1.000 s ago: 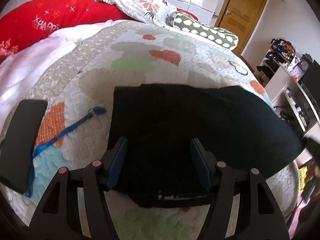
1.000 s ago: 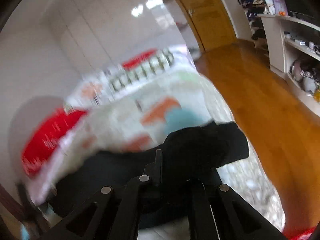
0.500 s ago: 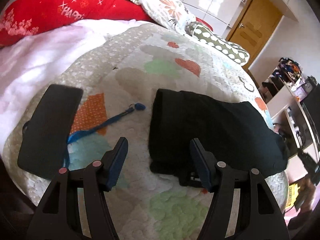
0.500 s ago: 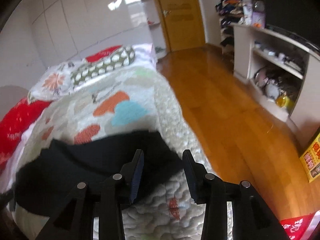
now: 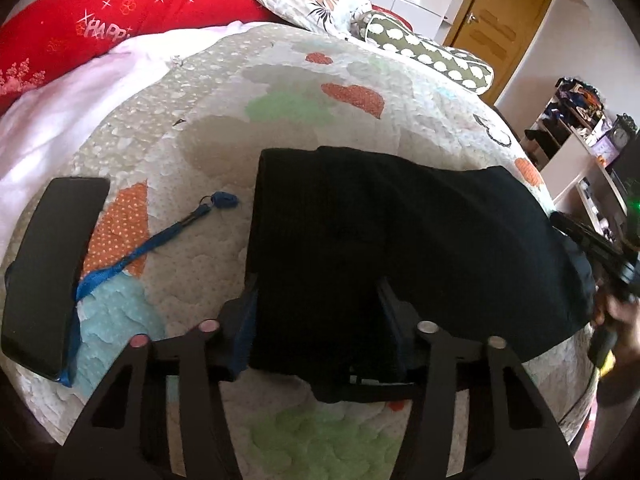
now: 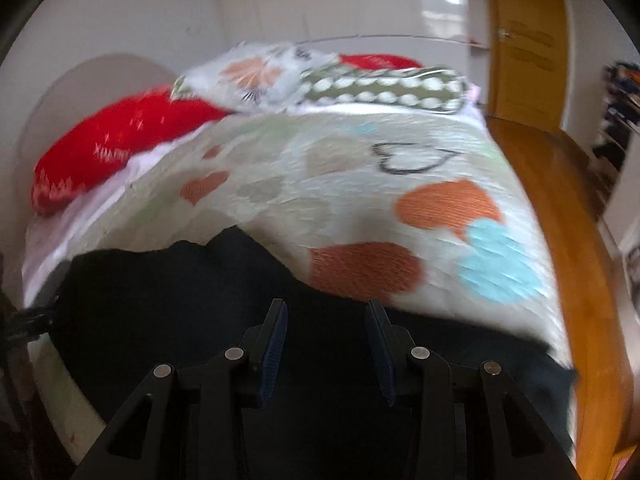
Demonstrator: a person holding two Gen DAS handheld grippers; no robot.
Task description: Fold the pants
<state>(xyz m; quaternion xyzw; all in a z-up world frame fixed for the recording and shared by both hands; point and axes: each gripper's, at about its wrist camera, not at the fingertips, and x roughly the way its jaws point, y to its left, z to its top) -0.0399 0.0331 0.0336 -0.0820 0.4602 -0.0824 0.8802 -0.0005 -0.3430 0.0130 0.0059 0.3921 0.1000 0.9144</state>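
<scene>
**Both hand-held grippers over the black pants, ready for the next fold**

The black pants (image 5: 400,248) lie on the quilted bed cover (image 5: 320,92), near the front edge of the bed, as a wide dark band that runs from the middle of the cover toward the right side. They look already folded at least one time, because the left end is a straight, clean edge. I judge that you keep them close to the edge so both your hands can reach them without stretching.

Your left hand-held gripper (image 5: 316,320) stands over the near left corner of the pants. Its jaws have just been closing, and the cloth is between them, but I cannot tell if the pads already press on the fabric or are only beside it. This corner is a good place to take, because from here the whole left end can be lifted together.

Your right hand-held gripper (image 6: 326,344) is over the other part of the pants (image 6: 200,300). Its jaws are spread, with dark cloth below and between them, and they pinch nothing that I can see. The picture from this side is blurred, so small details are not sure.

The black phone (image 5: 48,272) and the blue lanyard (image 5: 160,240) rest on the cover to the left, apart from the pants, so they should not disturb the fold.
</scene>
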